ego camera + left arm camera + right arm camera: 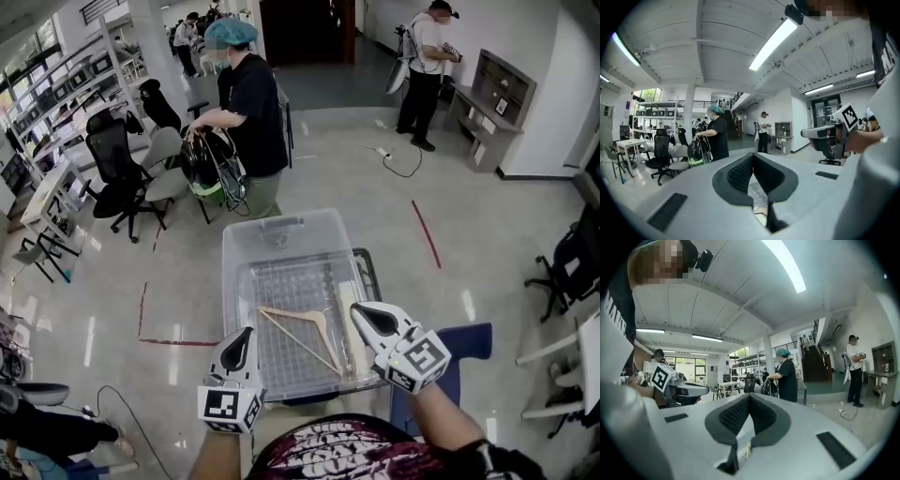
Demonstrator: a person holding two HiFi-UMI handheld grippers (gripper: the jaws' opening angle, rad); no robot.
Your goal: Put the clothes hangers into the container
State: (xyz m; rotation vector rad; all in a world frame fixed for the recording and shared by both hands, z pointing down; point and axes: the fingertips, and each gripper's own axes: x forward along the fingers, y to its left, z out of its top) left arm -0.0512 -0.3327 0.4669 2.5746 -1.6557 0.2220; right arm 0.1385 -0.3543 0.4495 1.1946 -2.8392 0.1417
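Colours: container (281, 225) clear, grid pattern seen thru base; hanger (300, 328) pale wood; left gripper (247, 332) & right gripper (357, 315) white w/ black ribbed pads (740, 173), b/w square markers (230, 408); floor (487, 216) glossy off-white w/ red tape lines (427, 234); chair (469, 342) blue; bystander's cap (231, 33) teal, top (253, 103) black.

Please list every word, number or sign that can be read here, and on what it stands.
No text can be read.
Person's black shirt: white lettering, too distorted to read.
Left gripper and right gripper: square marker patterns on their cubes, no words.
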